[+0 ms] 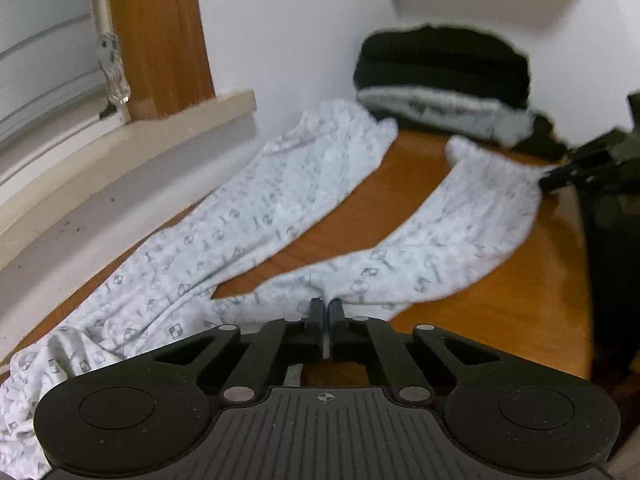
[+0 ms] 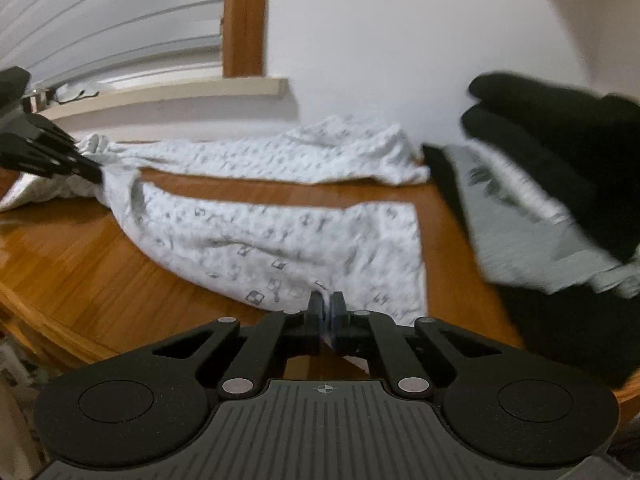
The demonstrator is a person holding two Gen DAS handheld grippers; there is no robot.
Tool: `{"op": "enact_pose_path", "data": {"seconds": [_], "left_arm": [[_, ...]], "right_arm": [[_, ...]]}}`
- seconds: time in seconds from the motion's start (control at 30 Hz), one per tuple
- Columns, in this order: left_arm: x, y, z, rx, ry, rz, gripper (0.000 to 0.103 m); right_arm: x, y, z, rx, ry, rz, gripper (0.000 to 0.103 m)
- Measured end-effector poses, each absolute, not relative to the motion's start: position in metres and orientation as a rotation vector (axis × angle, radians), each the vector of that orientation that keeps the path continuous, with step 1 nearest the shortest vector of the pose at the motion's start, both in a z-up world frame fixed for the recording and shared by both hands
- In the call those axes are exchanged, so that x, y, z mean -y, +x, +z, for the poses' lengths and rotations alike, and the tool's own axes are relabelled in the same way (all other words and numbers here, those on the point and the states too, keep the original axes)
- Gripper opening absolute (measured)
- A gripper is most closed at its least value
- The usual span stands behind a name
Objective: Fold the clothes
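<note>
White patterned trousers (image 1: 256, 208) lie spread on the wooden table (image 1: 500, 312), their two legs reaching toward the far wall. My left gripper (image 1: 326, 308) is shut on the fabric near the crotch. In the right wrist view the same trousers (image 2: 280, 236) stretch leftward, and my right gripper (image 2: 327, 304) is shut on the near leg close to its cuff. The left gripper (image 2: 86, 168) shows at the left edge of that view, pinching the waist end. The right gripper (image 1: 556, 178) appears at the right of the left wrist view, at the cuff.
A stack of folded black and grey clothes (image 1: 444, 84) sits at the table's far corner against the white wall; it shows up close on the right (image 2: 552, 200). A window sill (image 1: 132, 152) and wooden frame (image 1: 160, 36) border the table on the left.
</note>
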State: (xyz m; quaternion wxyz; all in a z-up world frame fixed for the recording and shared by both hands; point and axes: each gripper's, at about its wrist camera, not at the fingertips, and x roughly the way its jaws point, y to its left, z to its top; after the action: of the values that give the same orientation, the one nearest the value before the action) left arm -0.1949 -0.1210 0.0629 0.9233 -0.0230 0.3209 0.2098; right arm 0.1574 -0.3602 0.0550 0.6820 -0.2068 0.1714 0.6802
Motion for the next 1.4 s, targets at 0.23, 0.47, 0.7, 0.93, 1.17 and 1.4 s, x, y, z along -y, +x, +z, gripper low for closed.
{"op": "enact_pose_path", "data": {"seconds": [0.23,0.47,0.7,0.93,1.17,1.4], "left_arm": [[0.163,-0.22,0.14,-0.535,0.031,0.39,0.002],[0.109,-0.178,0.123,-0.584,-0.008,0.542,0.003],[0.057,-0.162,0.09,-0.628,-0.099,0.637,0.01],[0.031,-0.198,0.08,-0.647,-0.137,0.677,0.014],[0.023,-0.27,0.077,-0.643,-0.179,0.798,0.023],[0.042,-0.361,0.074,-0.602,-0.279,1.014,0.023]], "right_arm": [[0.409,0.174,0.139,-0.234,-0.424,1.501,0.003],[0.333,0.17,0.16,-0.088,-0.521,1.305,0.005],[0.263,0.16,0.12,-0.187,-0.508,1.314,0.037],[0.235,0.14,0.074,-0.365,-0.475,1.466,0.042],[0.203,0.124,0.053,-0.433,-0.46,1.591,0.046],[0.189,0.131,0.043,-0.495,-0.475,1.638,0.05]]}}
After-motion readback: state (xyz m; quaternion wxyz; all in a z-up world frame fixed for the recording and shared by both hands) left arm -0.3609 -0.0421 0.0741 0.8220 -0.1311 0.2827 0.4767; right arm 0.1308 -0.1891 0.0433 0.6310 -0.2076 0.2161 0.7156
